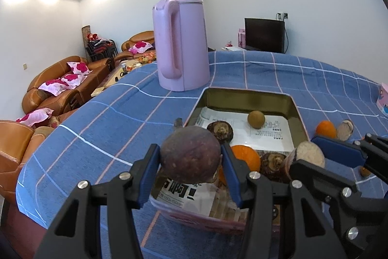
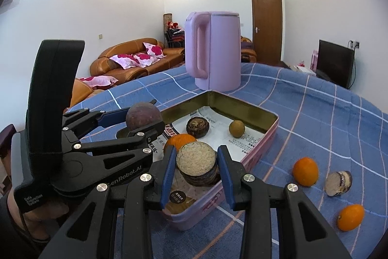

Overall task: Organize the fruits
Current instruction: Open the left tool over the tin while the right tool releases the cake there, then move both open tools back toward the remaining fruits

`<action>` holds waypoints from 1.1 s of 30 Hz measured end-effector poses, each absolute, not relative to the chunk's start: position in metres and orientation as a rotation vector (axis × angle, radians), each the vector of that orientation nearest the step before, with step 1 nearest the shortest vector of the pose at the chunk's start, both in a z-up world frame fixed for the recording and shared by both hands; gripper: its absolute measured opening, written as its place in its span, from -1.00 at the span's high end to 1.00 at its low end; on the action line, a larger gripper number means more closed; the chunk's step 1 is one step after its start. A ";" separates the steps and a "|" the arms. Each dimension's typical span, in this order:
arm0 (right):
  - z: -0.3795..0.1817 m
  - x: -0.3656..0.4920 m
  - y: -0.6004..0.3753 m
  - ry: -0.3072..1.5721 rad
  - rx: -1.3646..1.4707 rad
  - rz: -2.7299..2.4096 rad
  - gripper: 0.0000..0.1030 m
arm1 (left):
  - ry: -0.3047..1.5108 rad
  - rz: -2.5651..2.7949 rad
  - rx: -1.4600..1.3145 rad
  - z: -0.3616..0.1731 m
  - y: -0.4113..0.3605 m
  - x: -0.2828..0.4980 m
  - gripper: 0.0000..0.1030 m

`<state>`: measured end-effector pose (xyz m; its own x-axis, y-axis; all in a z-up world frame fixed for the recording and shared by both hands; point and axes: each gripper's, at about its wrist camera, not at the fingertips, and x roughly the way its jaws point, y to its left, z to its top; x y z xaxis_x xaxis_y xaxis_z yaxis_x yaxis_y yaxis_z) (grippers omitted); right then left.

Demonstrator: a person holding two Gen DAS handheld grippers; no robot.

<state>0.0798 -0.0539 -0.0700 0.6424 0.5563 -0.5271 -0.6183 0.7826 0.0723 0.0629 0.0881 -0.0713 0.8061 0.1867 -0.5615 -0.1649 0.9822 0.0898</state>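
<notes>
My left gripper (image 1: 190, 158) is shut on a round purple fruit (image 1: 190, 153) and holds it above the near left corner of the pink tin (image 1: 245, 92). It also shows in the right wrist view (image 2: 143, 116). My right gripper (image 2: 196, 163) is shut on a cut brown fruit half (image 2: 196, 159) over the tin's near end; that half also shows in the left wrist view (image 1: 306, 153). Inside the tin lie an orange (image 2: 180, 140), a dark brown fruit (image 2: 197, 127) and a small tan round fruit (image 2: 237, 128). Paper lines the tin's bottom.
A pink kettle (image 2: 214, 50) stands behind the tin (image 2: 264, 132) on the blue checked cloth (image 2: 315, 113). To the tin's right lie two oranges (image 2: 305, 171) (image 2: 351, 217) and a cut fruit half (image 2: 338, 183). Sofas, a door and a monitor are beyond the table.
</notes>
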 end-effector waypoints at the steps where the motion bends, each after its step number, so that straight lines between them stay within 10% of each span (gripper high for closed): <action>1: -0.070 0.080 -0.054 0.566 -0.117 0.674 0.28 | 0.608 0.187 0.036 -0.072 0.088 0.063 -0.03; 33: -0.065 0.054 -0.249 0.561 0.025 0.228 -0.01 | 0.565 -0.111 0.132 -0.047 -0.056 0.044 -0.48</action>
